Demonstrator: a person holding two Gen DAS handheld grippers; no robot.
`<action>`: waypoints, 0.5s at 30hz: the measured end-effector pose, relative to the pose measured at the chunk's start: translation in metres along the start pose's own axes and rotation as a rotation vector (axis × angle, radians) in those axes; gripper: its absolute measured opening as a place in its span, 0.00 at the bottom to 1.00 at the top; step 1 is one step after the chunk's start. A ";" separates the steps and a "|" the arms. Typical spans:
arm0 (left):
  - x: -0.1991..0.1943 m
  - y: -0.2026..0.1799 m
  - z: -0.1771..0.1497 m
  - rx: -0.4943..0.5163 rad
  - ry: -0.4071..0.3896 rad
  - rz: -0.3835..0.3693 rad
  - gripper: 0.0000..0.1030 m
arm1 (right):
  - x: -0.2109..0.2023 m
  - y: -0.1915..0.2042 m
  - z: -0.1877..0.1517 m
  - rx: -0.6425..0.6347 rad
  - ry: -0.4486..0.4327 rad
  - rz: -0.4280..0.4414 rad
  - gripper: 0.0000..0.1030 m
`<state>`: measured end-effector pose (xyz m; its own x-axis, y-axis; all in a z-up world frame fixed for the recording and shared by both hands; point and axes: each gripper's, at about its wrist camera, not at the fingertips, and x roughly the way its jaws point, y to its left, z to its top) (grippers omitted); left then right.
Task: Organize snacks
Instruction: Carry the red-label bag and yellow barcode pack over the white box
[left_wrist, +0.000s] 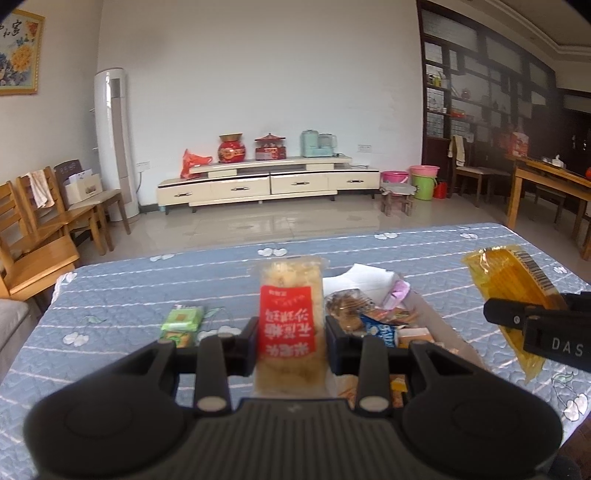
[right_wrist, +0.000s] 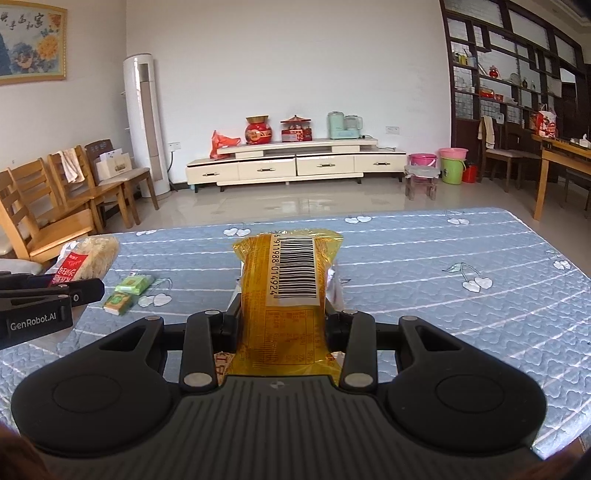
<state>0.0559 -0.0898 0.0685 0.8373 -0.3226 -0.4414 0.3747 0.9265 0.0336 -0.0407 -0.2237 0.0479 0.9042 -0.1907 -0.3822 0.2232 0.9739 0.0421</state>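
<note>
My left gripper (left_wrist: 291, 334) is shut on a clear snack pack with a red label (left_wrist: 290, 317), held upright above the blue quilted table (left_wrist: 118, 291). My right gripper (right_wrist: 281, 325) is shut on a yellow packet with a barcode sticker (right_wrist: 291, 280), also lifted over the table. From the left wrist view the yellow packet (left_wrist: 506, 280) and the right gripper (left_wrist: 539, 325) show at the right. In the right wrist view the red-label pack (right_wrist: 86, 260) and the left gripper (right_wrist: 51, 295) appear at the left edge.
A heap of mixed snacks (left_wrist: 373, 317) with a white sheet lies just right of the left gripper. Two small green packets (left_wrist: 183, 321) rest on the cloth to the left, also visible as green packets (right_wrist: 129, 290). Wooden chairs (left_wrist: 55, 221) stand beyond the table's left side.
</note>
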 end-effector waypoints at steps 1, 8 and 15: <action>0.001 -0.002 0.000 0.004 0.000 -0.006 0.33 | 0.000 0.001 0.000 0.004 0.001 -0.004 0.45; 0.011 -0.012 0.001 0.024 0.007 -0.042 0.33 | 0.006 0.003 0.001 0.013 0.009 -0.015 0.45; 0.022 -0.022 0.000 0.038 0.020 -0.073 0.33 | 0.016 0.006 0.001 0.026 0.030 -0.011 0.45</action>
<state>0.0657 -0.1173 0.0583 0.7993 -0.3846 -0.4617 0.4494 0.8926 0.0344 -0.0246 -0.2209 0.0433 0.8904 -0.1968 -0.4104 0.2426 0.9681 0.0622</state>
